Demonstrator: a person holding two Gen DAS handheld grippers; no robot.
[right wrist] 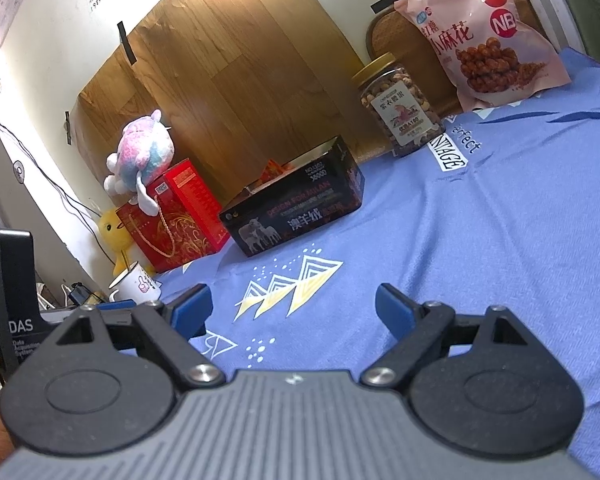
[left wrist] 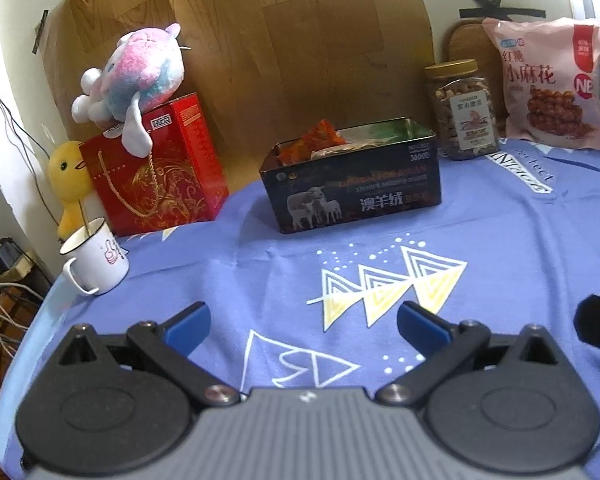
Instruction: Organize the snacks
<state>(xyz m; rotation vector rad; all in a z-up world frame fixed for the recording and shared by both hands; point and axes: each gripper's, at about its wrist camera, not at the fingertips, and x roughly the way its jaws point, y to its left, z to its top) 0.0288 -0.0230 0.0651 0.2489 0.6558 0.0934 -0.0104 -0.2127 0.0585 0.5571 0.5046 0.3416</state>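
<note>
1. Both hand-held grippers sit at the near edge of the worktop, empty: the left hand-held gripper (left wrist: pixel 303 322) has its blue pads spread wide apart over the printed triangles, and the right hand-held gripper (right wrist: pixel 294 308) is spread just as wide, with nothing between its fingers.
2. The worktop (left wrist: pixel 480 240), under a blue printed cloth, is bare between the grippers and the snacks; everything stands along its far edge.
3. The pink snack bag (left wrist: pixel 550 80) leans upright at the far right corner, well apart from both grippers; its long axis runs up and down. I judge the right gripper nearer to it, since it lies up and to the right in that gripper's view.
4. The black tin (left wrist: pixel 354 178) stands open at the middle of the far edge, its long side running left to right across the left gripper's line; orange packets (left wrist: pixel 320 142) already lie inside.
5. The nut jar (left wrist: pixel 462 108) stands upright between tin and bag, just beside the bag.
6. The coming move probably turns on reaching forward and right to the jar or bag, then carrying it left to the tin.
</note>
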